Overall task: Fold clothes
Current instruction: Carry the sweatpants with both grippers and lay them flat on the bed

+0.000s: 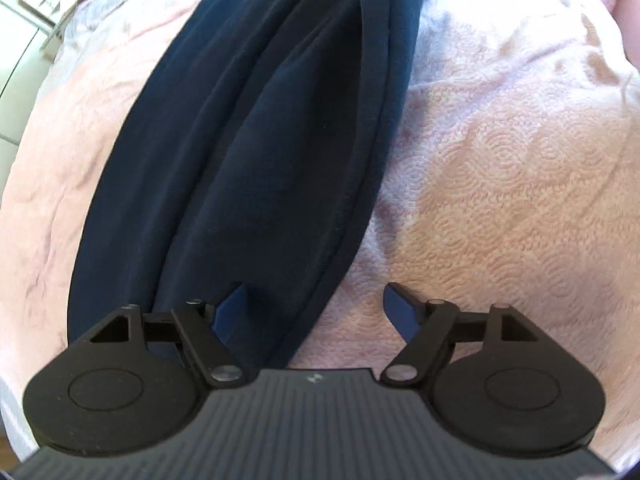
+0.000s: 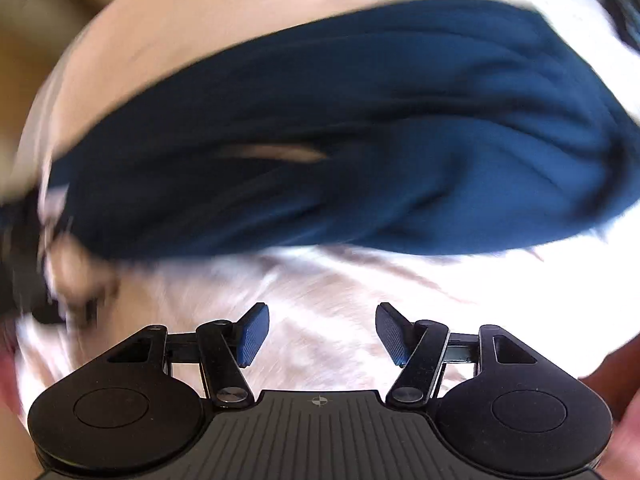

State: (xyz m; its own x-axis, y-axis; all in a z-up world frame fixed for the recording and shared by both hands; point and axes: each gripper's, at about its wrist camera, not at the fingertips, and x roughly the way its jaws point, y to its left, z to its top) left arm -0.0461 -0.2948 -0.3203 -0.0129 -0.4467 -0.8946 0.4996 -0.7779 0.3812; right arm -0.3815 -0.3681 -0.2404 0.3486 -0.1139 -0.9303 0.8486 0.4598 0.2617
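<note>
A dark navy garment [image 1: 256, 128] lies folded lengthwise into a long narrow strip on a pink textured blanket [image 1: 500, 168]. It runs from the top of the left wrist view down to my left gripper [image 1: 316, 312]. That gripper is open, with its left pad resting over the strip's near end and its right pad over the blanket. The right wrist view is motion-blurred and shows the same garment [image 2: 340, 140] lying crosswise. My right gripper [image 2: 320, 332] stands open over bare blanket [image 2: 340, 280], a short way from the cloth's near edge, with nothing between its fingers.
The blanket covers a bed. White furniture or boxes [image 1: 36, 4] sit past its far left edge in the left wrist view. A dark blurred object [image 2: 24, 264] shows at the left edge of the right wrist view, and a hand [image 2: 624, 400] at its lower right.
</note>
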